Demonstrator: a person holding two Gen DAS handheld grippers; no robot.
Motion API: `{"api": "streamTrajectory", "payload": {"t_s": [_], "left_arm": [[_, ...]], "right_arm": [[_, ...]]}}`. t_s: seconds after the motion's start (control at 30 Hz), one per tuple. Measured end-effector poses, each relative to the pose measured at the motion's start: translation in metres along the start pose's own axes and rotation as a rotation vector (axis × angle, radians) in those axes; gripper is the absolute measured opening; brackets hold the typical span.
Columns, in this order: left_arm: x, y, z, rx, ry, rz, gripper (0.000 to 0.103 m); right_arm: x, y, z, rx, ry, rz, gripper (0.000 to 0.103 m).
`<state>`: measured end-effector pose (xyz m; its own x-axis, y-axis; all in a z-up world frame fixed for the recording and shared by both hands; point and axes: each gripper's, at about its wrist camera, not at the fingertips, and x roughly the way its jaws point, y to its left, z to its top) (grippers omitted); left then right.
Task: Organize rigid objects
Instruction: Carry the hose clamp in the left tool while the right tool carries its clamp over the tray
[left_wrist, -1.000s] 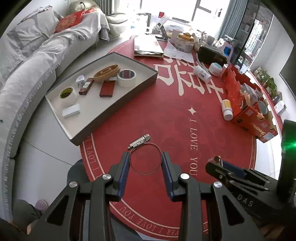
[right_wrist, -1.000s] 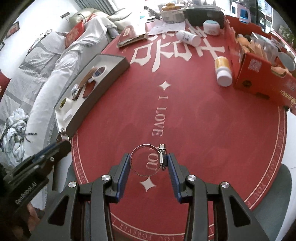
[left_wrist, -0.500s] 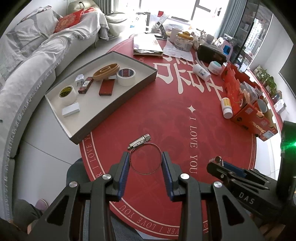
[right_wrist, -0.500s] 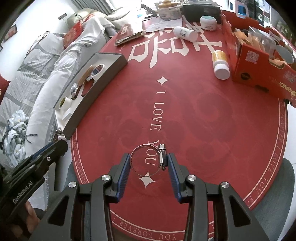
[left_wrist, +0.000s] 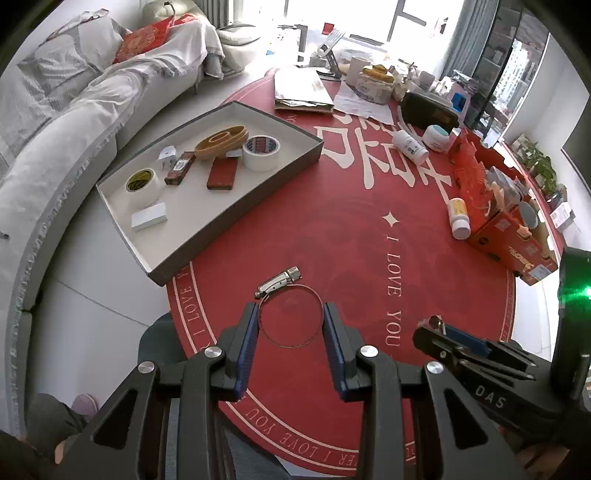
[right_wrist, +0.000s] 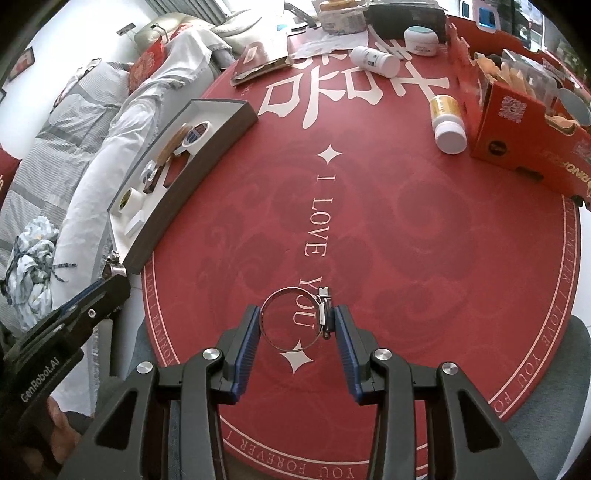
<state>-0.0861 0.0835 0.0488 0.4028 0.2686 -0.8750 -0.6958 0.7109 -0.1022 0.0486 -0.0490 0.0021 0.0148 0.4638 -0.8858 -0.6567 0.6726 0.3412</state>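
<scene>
Hose clamp (left_wrist: 289, 316): a thin metal ring with a screw housing, pinched between the blue pads of the left claw (left_wrist: 290, 314) at lower centre of the left wrist view, its housing sticking out toward the upper left of the ring. A second hose clamp (right_wrist: 294, 318) sits pinched the same way in the right claw (right_wrist: 296, 316) at lower centre of the right wrist view, with its screw housing against the right-hand pad. Both rings hang over the round red table (left_wrist: 354, 236), which carries pale lettering.

In the left wrist view the right claw shows as a black shape at the lower right edge. A shallow grey tray (left_wrist: 236, 206) lies at the upper left, overhanging the table's edge. Inside it are a white tape roll (left_wrist: 261, 152), a wooden ring (left_wrist: 221, 142), a red box (left_wrist: 221, 176), a yellowish tape roll (left_wrist: 142, 182) and a small white block (left_wrist: 149, 218).

At the right side of that view, a white bottle (left_wrist: 459, 218) lies beside an orange carton (left_wrist: 513, 236). A pale sofa (left_wrist: 55, 122) curves along the left edge.
</scene>
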Motion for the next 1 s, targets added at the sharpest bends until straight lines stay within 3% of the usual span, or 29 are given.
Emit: {"api": "streamTrajectory", "payload": {"t_s": [0.8,1.0], "left_arm": [[0.0,0.001,0.0,0.001,-0.003,-0.001,0.037],[-0.016,0.004,0.012,-0.014,-0.022,-0.011,0.037]], "right_arm": [[0.003,-0.006,-0.001,0.026,0.01,0.004,0.042],[-0.011,-0.004,0.006,0.014,-0.035,0.011,0.042]]}}
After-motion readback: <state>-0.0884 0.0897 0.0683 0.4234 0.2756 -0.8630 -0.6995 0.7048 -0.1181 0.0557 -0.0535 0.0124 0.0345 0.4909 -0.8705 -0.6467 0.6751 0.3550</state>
